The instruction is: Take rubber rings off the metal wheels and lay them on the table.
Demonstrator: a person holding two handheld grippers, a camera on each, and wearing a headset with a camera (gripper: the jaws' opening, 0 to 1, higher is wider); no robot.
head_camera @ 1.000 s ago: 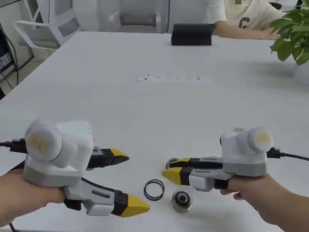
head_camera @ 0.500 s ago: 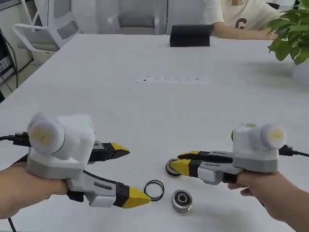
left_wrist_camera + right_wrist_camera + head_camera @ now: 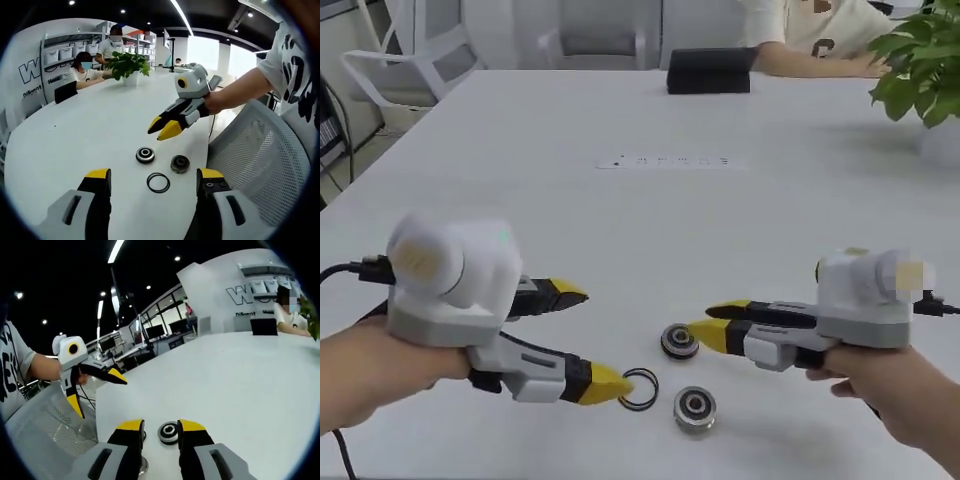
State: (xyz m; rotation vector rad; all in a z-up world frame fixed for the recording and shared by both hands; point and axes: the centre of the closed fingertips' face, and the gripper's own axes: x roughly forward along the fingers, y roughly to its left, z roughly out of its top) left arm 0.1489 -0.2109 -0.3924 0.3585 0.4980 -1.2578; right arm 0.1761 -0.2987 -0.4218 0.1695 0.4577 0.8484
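**Head view.** The worktop (image 3: 650, 220) carries the task's three things near its near edge. The ring (image 3: 639, 388) lies flat and free of both wheels. The far wheel (image 3: 679, 340) sits just beyond it. The near wheel (image 3: 694, 408) sits beside it, closest to the edge.

The left gripper (image 3: 592, 338) is spread wide and holds nothing. Its lower tip reaches the ring's rim, though whether they touch cannot be told. The right gripper (image 3: 711, 322) is parted only narrowly and is also empty. Its tips lie just beside the far wheel without closing on it. A black box (image 3: 710, 72) stands at the far edge, and a plant (image 3: 920, 70) stands toward the far right corner.

**Left gripper view.** The left gripper (image 3: 154, 175) has its jaws far apart, framing the ring (image 3: 158, 182) ahead on the surface. The far wheel (image 3: 145, 155) and near wheel (image 3: 180, 163) lie beyond the ring. The right gripper (image 3: 165, 127) hangs above them.

**Right gripper view.** The right gripper (image 3: 161, 427) shows a slim gap between its jaws. The far wheel (image 3: 168, 432) appears through that gap, ungripped.
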